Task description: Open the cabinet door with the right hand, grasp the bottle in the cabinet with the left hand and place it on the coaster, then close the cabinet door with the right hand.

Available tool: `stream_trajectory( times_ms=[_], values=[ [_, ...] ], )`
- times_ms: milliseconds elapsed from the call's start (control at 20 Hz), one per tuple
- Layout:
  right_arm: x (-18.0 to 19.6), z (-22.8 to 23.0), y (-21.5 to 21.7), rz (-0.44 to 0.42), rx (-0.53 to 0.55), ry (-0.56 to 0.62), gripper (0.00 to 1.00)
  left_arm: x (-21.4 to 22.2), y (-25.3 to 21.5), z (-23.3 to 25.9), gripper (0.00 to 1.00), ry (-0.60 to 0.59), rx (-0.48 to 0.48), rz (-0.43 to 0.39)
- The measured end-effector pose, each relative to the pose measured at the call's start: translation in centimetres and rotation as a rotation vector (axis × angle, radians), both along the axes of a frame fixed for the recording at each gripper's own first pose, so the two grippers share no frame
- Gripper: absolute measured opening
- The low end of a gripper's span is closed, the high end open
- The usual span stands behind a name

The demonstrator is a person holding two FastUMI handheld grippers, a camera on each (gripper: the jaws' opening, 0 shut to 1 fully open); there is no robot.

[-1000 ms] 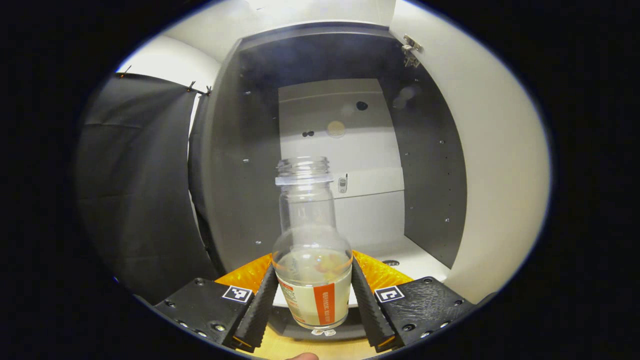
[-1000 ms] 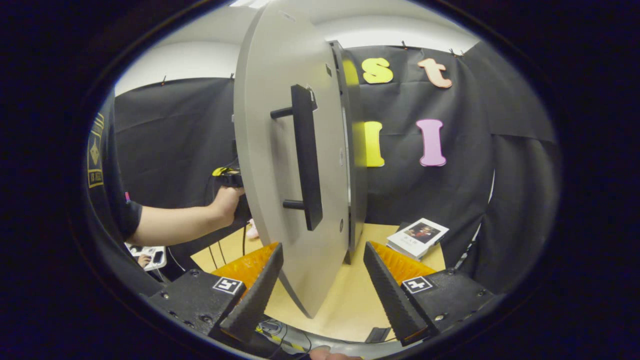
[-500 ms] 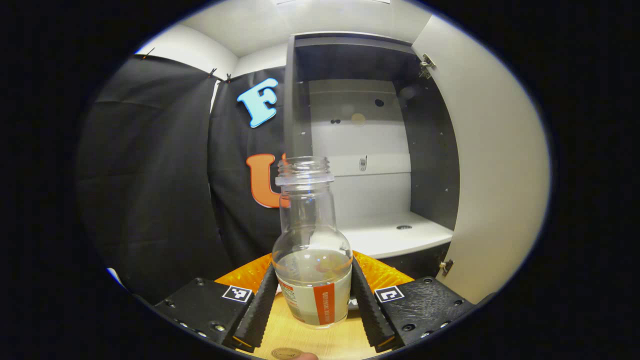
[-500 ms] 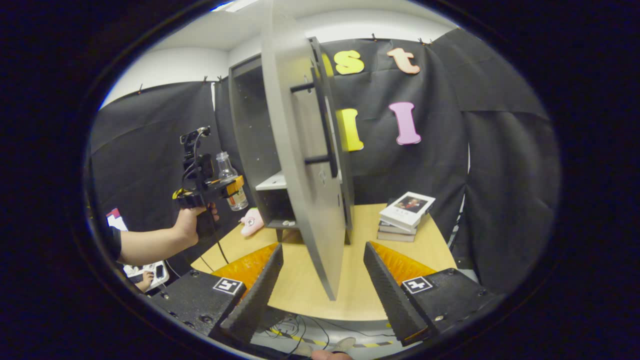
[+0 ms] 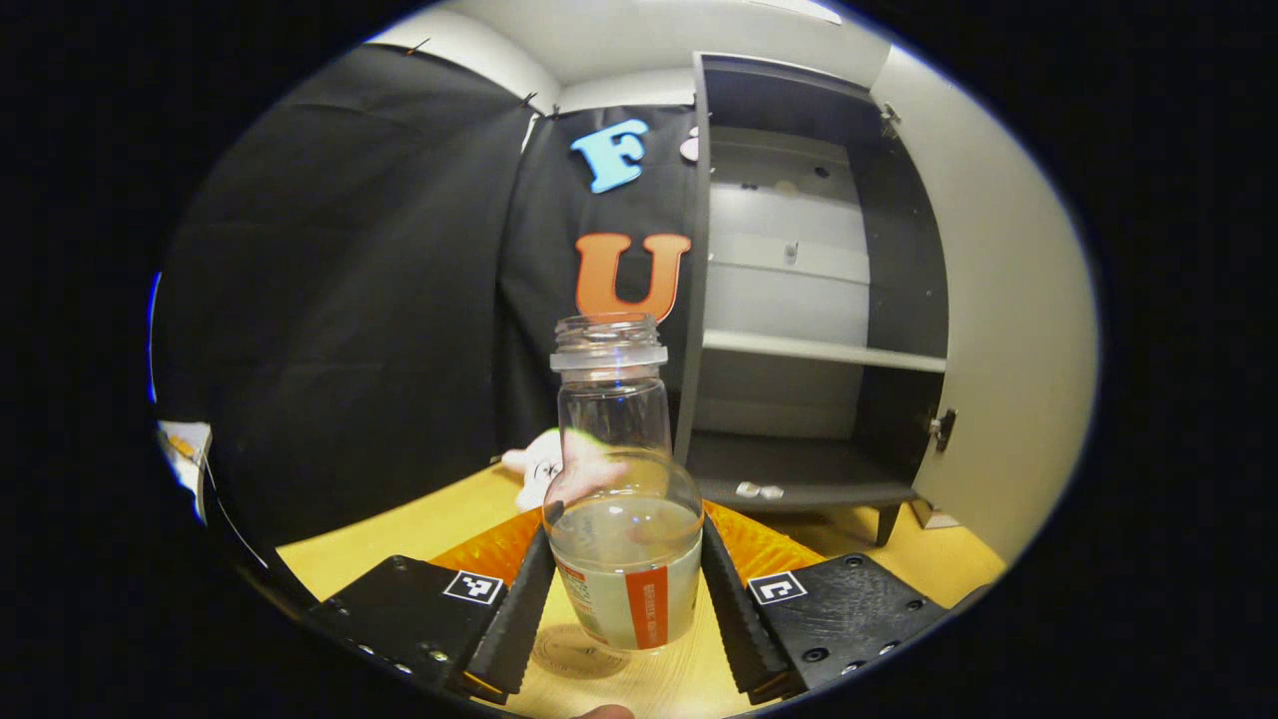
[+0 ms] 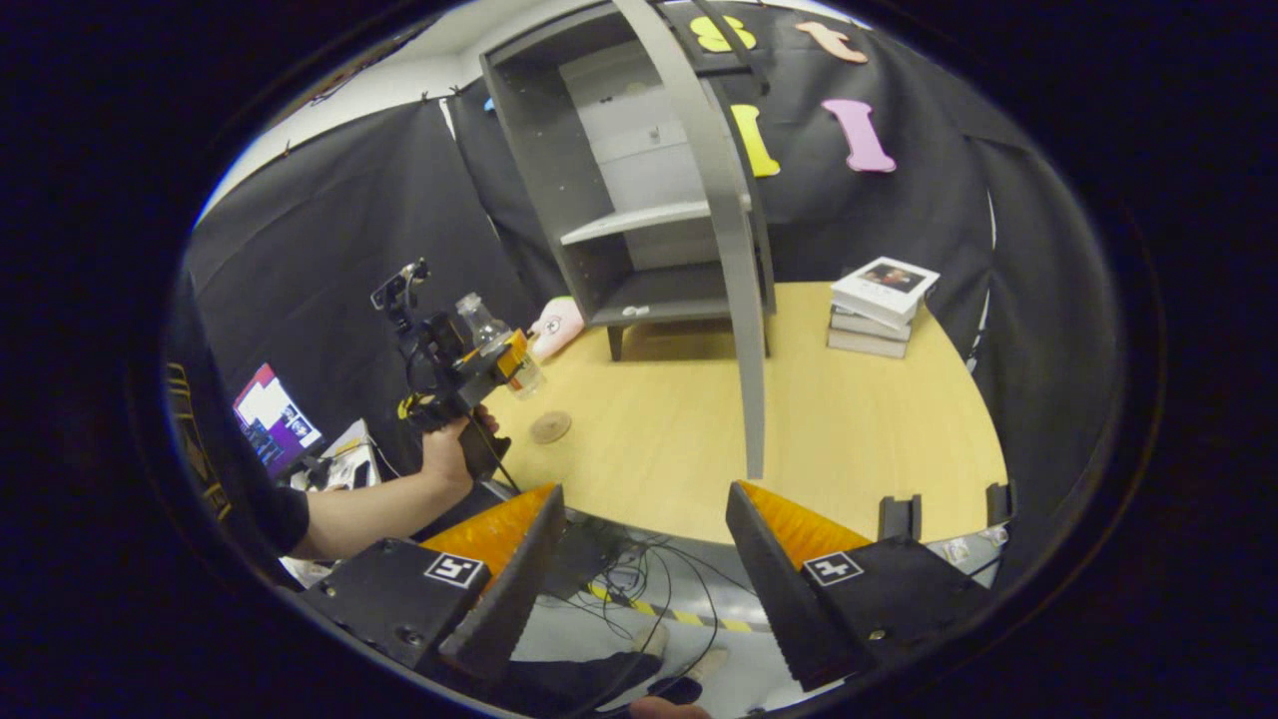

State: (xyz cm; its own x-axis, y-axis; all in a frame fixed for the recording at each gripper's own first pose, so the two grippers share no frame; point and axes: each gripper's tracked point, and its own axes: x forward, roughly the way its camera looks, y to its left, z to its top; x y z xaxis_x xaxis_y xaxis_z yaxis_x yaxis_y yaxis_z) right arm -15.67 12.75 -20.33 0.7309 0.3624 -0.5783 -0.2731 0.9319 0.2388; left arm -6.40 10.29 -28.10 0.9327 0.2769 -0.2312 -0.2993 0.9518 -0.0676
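Observation:
A clear glass bottle (image 5: 611, 419) with no cap, some pale liquid and an orange-striped label stands upright between my left gripper's (image 5: 624, 559) fingers, which are shut on its lower body. Just under it, a round tan coaster (image 5: 559, 654) lies on the wooden table. In the right gripper view, the left gripper (image 6: 464, 364) holds the bottle (image 6: 494, 335) in the air a little above the coaster (image 6: 550, 427). The grey cabinet (image 6: 639, 200) stands open, its door (image 6: 734, 250) seen edge-on. My right gripper (image 6: 639, 579) is open, back from the table's front edge, holding nothing.
A pink plush toy (image 6: 556, 325) lies left of the cabinet foot. A stack of books (image 6: 879, 305) sits on the table's right side. The person's arm (image 6: 369, 509) reaches in from the left. Cables run across the floor below the table edge.
My left gripper carried the bottle out of the cabinet and down to just over the coaster. My right gripper pulled back from the door and its handle, past the table's edge.

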Motion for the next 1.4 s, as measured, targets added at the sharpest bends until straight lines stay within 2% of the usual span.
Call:
stream_trajectory(
  times_ms=[150, 250, 350, 500, 650, 700, 850, 1400],
  values=[
    [-1.2, -4.6, -0.1, 0.029, -0.006, 0.097, 1.00, -0.3, 0.6, -4.4, 0.75, 0.061, 0.027, 0.022],
    [-1.4, -5.9, -0.2, 0.042, -0.009, 0.124, 0.99, -1.2, 0.2, -6.5, 0.75, 0.075, 0.013, 0.026],
    [-1.5, -7.0, 0.2, 0.049, 0.015, 0.156, 1.00, -0.9, 0.2, -5.8, 0.75, 0.032, 0.050, 0.027],
    [-1.4, -6.6, 0.5, 0.043, 0.040, 0.167, 0.99, 0.2, 0.7, -5.8, 0.74, 0.004, 0.116, 0.032],
    [-1.8, -6.3, 0.8, 0.045, 0.012, 0.157, 0.99, 1.0, 1.2, -7.7, 0.76, 0.033, 0.100, 0.044],
    [-1.7, -6.3, 1.0, 0.048, 0.009, 0.160, 1.00, 1.4, 1.5, -7.0, 0.76, 0.004, 0.110, 0.058],
    [-0.6, -6.5, 1.5, 0.050, 0.019, 0.161, 1.00, 1.2, 2.1, -7.6, 0.76, 0.019, 0.084, 0.089],
    [0.9, -5.6, 3.0, 0.094, -0.008, 0.137, 1.00, 0.7, 1.3, -8.6, 0.76, 0.097, 0.106, 0.082]
  ],
)
